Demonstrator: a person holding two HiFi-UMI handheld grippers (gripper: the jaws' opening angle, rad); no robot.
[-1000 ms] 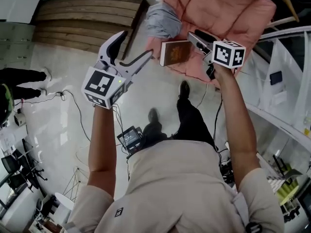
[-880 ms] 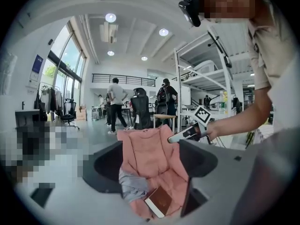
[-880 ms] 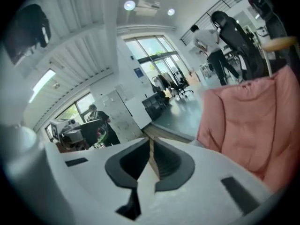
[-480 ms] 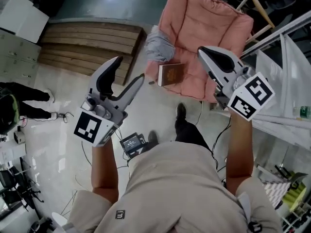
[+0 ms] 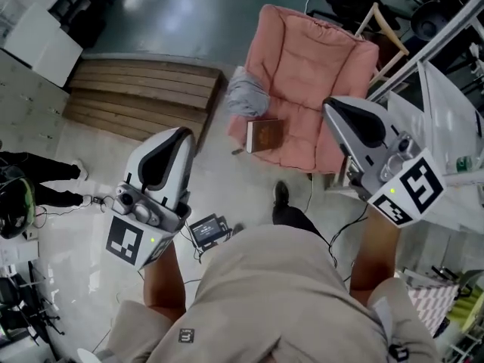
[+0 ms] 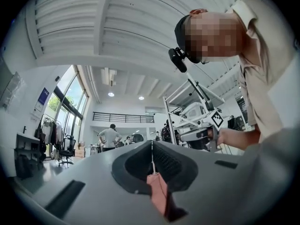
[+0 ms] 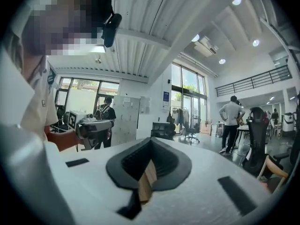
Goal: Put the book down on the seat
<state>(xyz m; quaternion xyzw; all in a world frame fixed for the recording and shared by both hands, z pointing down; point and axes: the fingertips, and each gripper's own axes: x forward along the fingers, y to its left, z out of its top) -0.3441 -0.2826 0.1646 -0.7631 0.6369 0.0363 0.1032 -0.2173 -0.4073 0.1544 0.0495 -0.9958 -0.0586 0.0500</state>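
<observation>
Book (image 5: 265, 135) lies flat on pink armchair seat (image 5: 306, 89), at front left corner, just beside grey cloth bundle (image 5: 246, 93). Task looks done.

Left gripper (image 5: 178, 134): jaws just closing, now pressed together, nothing between. Right gripper (image 5: 338, 108): pressed together too, empty. Both well apart from book.

Risk, my guess: book sits close to cushion lip and padding is soft, so it could slide to floor. Shoe (image 5: 281, 193) nudging chair would do it.

Room: open floor left, toward wooden platform (image 5: 144, 89). White rack (image 5: 446, 89) crowds right gripper.
</observation>
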